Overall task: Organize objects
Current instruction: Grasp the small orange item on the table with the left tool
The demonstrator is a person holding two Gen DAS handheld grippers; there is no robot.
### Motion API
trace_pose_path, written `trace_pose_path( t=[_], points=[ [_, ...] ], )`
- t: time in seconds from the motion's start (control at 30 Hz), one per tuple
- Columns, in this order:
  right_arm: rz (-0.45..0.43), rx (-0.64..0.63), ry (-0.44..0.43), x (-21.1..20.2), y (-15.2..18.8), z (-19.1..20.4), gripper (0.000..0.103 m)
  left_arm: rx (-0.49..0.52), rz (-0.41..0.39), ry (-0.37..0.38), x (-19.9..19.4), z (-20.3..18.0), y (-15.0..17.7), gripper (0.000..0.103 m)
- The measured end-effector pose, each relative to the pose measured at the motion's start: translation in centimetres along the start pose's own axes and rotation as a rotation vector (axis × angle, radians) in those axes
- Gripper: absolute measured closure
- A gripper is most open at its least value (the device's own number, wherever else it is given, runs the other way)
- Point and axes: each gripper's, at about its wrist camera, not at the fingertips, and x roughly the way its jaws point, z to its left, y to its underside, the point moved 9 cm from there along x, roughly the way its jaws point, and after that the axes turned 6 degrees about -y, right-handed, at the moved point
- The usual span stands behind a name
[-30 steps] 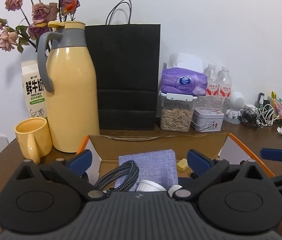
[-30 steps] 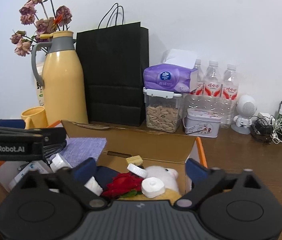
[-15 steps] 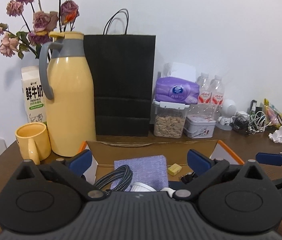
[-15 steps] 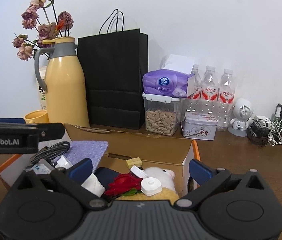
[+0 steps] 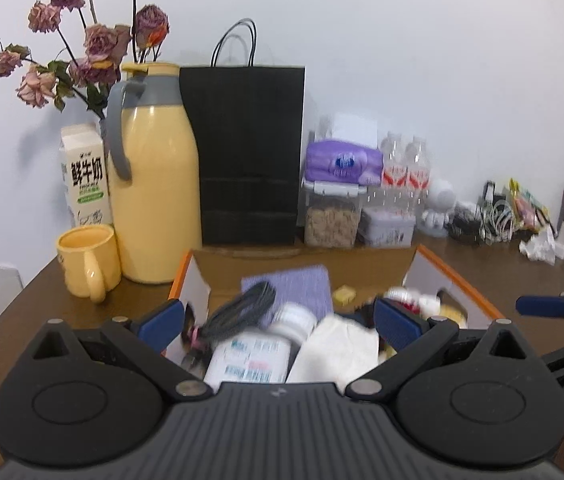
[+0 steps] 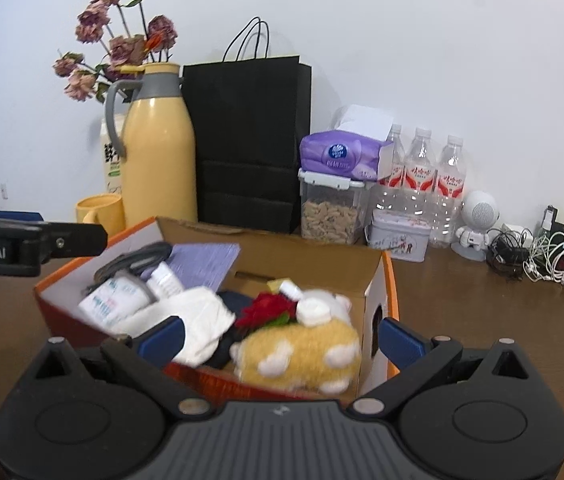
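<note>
Two tools, both w/ blue-padded tips spread wide, nothing between them. Left tool (image 5: 278, 316) hovers over the near-left part of the open orange-edged cardboard box (image 6: 381, 276); right tool (image 6: 280, 334) hovers at the box's near-right side. Box sits mid brown wooden worktop (image 6: 461, 312), full of stuff: white plastic bottle w/ printed label (image 5: 248, 358) near-left, white folded cloth (image 5: 335, 350) just right of it, coiled dark braided cable (image 5: 244, 310) behind the bottle, lilac woven fabric pouch (image 5: 301, 284) at the far side, small yellow block (image 5: 343, 294) right of the pouch. Right wrist view also shows a yellow plush toy w/ white spots (image 6: 301, 356) at the near-right corner, red fabric flower (image 6: 268, 308) and a white round cap (image 6: 313, 310) on top of it. Left view is motion-blurred inside the box. Far-left on the worktop: tall yellow thermos jug w/ grey handle (image 5: 154, 176), yellow ceramic mug (image 5: 88, 262) near it. Black paper carrier bag (image 5: 248, 156) stands behind the box.
</note>
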Motion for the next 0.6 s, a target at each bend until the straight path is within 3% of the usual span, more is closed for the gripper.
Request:
trace_pose_path(
  t=[0.6],
  points=[
    [0.151, 0.000, -0.021, -0.6, 7.1, 1.7, 0.000, 0.080, 0.242, 0.002, 0.5, 0.7, 9.4, 0.000]
  ],
)
